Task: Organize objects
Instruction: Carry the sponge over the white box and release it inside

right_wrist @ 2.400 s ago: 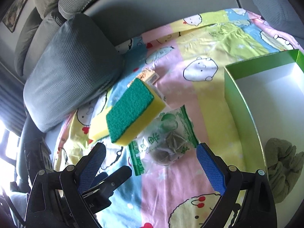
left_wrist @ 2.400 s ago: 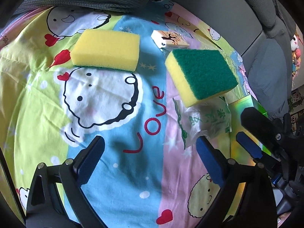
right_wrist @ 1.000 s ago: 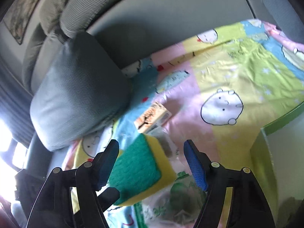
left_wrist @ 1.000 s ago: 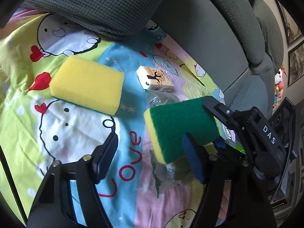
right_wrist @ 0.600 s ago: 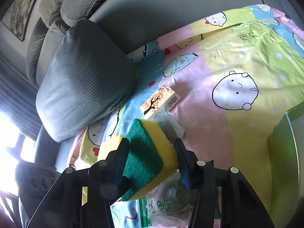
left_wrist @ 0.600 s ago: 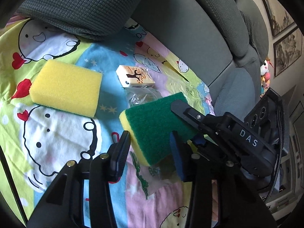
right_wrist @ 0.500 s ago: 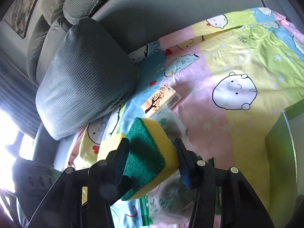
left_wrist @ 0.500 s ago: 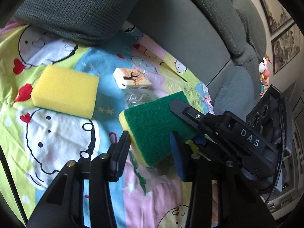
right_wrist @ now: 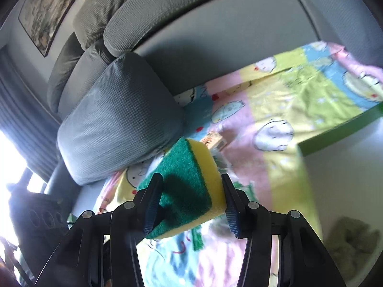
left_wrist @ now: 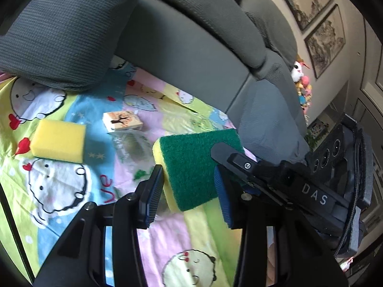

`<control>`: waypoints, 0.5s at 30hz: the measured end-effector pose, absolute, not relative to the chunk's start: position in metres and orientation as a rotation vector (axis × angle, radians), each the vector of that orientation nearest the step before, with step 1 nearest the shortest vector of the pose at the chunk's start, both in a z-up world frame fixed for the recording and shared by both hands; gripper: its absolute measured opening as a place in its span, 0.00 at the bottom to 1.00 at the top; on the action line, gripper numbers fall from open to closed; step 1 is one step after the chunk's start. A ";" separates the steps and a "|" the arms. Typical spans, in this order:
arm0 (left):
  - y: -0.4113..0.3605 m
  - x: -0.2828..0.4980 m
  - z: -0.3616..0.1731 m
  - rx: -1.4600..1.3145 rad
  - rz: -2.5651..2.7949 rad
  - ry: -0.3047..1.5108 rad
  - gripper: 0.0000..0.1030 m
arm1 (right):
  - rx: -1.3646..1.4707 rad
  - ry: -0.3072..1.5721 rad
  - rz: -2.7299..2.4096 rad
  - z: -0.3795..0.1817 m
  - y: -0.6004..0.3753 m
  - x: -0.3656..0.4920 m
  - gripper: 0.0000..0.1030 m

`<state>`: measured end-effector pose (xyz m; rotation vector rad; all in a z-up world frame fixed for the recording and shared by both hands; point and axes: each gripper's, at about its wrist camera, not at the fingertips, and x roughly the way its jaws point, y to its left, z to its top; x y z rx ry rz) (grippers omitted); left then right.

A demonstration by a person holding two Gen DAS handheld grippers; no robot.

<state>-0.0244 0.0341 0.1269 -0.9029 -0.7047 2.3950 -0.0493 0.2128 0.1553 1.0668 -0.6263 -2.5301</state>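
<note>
My right gripper [right_wrist: 190, 201] is shut on a green-topped yellow scouring sponge [right_wrist: 189, 186] and holds it above the cartoon bedsheet. The same sponge [left_wrist: 194, 165] shows in the left wrist view, pinched by the right gripper's fingers [left_wrist: 229, 157]. My left gripper [left_wrist: 189, 197] is half closed with nothing between its pads, right in front of that sponge. A plain yellow sponge [left_wrist: 58, 143], a small printed box [left_wrist: 122, 122] and a clear plastic bag [left_wrist: 131, 147] lie on the sheet.
A green-edged white box [right_wrist: 340, 134] stands at the right with a grey-green cloth [right_wrist: 352, 241] inside. A grey cushion [right_wrist: 115, 124] and the sofa back [left_wrist: 191, 47] border the sheet.
My right gripper closed on the green-topped sponge and lifted it off the plastic bag. My left gripper narrowed its jaws and both views rose and tilted toward the sofa back.
</note>
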 end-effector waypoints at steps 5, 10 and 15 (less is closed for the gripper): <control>0.062 -0.016 0.139 -0.863 2.308 -0.642 0.40 | 1.041 -0.662 -2.606 0.172 0.243 -0.022 0.50; 0.092 -0.009 0.141 -0.866 2.228 -0.574 0.40 | 1.027 -0.766 -2.662 0.173 0.276 0.005 0.50; 0.120 -0.006 0.139 -0.896 2.162 -0.522 0.39 | 1.053 -0.858 -2.700 0.169 0.303 0.024 0.50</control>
